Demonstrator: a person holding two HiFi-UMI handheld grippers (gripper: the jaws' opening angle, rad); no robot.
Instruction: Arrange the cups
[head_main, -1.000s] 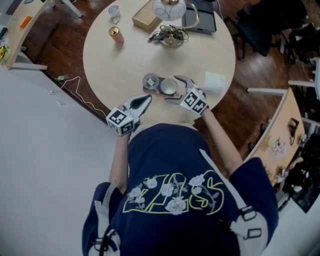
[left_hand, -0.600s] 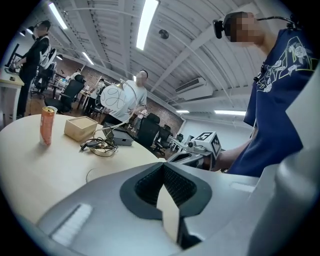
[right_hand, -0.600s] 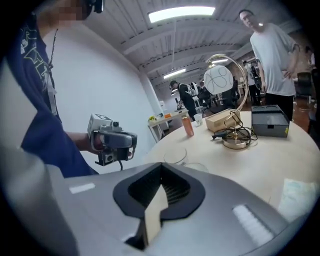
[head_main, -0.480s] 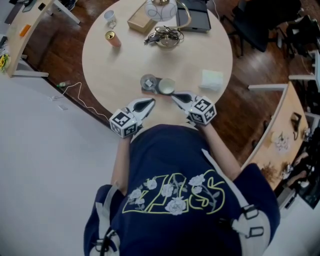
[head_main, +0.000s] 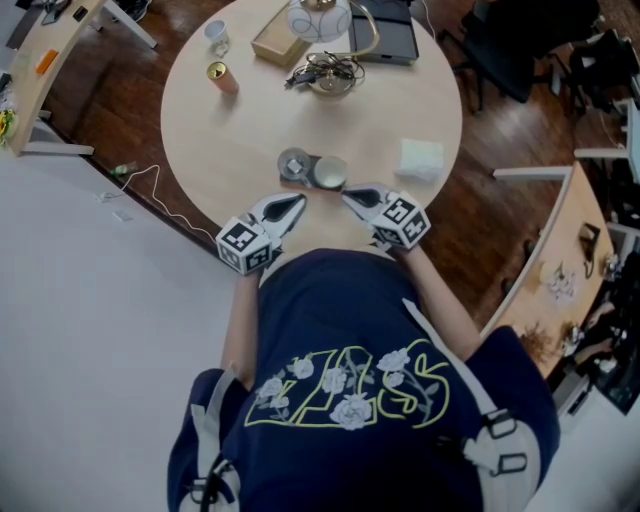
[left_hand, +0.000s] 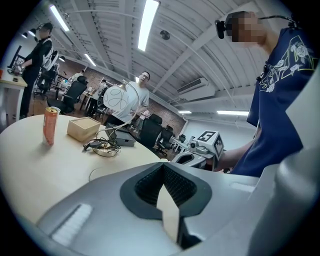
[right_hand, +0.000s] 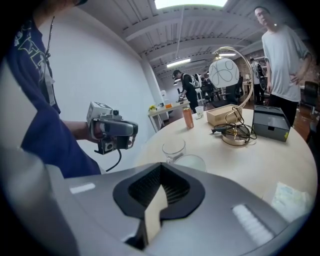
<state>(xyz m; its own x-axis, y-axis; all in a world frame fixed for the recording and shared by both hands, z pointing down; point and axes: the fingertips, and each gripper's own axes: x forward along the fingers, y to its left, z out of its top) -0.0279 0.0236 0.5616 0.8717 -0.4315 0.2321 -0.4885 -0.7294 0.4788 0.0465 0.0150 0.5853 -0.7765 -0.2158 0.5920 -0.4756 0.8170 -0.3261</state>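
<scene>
Two cups stand side by side near the front of the round table (head_main: 240, 130): a clear glass cup (head_main: 296, 164) on the left and a white cup (head_main: 331, 172) on the right. They touch or nearly touch. The right gripper view shows the same glass cup (right_hand: 173, 149) and white cup (right_hand: 192, 162) just past the jaws. My left gripper (head_main: 291, 207) hangs over the table's front edge, shut and empty. My right gripper (head_main: 352, 196) is drawn back from the white cup, also shut with nothing in it. The cups are hidden in the left gripper view.
At the table's far side stand an orange can (head_main: 221, 76), a small white cup (head_main: 216, 36), a cardboard box (head_main: 277, 42), a lamp with a round shade (head_main: 320, 18), a bowl of cables (head_main: 325, 72) and a black box (head_main: 392, 40). A white napkin (head_main: 421, 158) lies right. People stand beyond the table.
My right gripper was open beside the white cup a second ago; it has shut and pulled back and up toward the table's edge. The left gripper has barely moved.
</scene>
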